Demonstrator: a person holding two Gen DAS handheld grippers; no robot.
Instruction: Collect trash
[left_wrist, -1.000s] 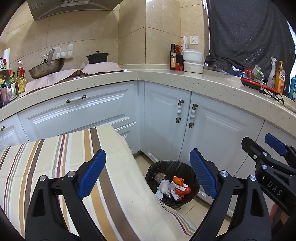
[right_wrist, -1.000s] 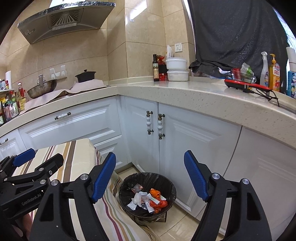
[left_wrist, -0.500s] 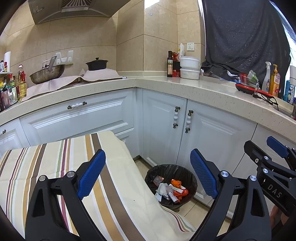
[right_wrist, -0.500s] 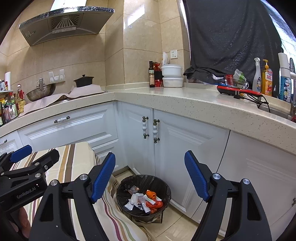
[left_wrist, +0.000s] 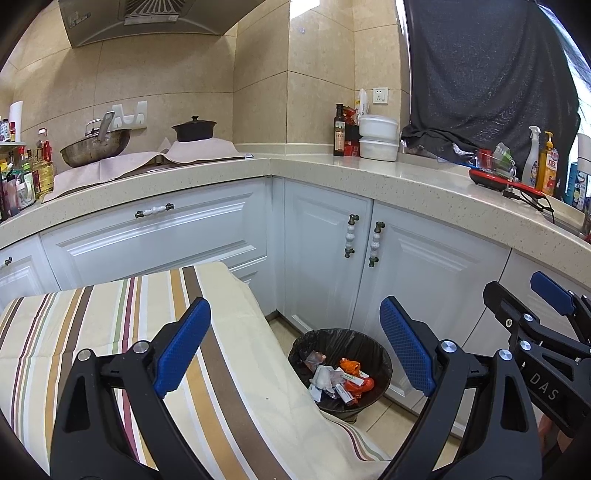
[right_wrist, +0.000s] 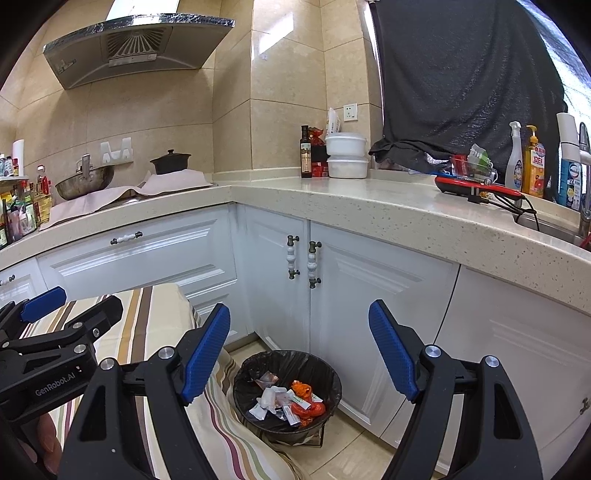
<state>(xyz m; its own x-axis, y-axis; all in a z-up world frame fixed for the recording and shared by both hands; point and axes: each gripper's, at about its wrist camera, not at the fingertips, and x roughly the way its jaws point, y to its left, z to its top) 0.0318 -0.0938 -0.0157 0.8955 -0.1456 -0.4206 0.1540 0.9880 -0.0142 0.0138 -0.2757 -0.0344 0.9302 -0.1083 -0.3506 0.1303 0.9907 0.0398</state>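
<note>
The round black bin lined with a dark plastic bag (left_wrist: 340, 370) stands on the tiled floor in the corner, just in front of the white cabinet doors (left_wrist: 328, 254), and holds a heap of crumpled white and orange wrappers (left_wrist: 341, 378). Beside it, touching its near side, hangs the edge of a striped cream, brown and green cloth (left_wrist: 110, 332) that covers the table. Above the cloth the left gripper (left_wrist: 293, 349) has its blue pads spread wide with nothing between them; the right gripper (right_wrist: 299, 354), over the bin, gapes just as wide and empty. Behind runs the speckled beige counter (right_wrist: 369, 206) with two stacked white tubs (right_wrist: 346, 155).
</note>
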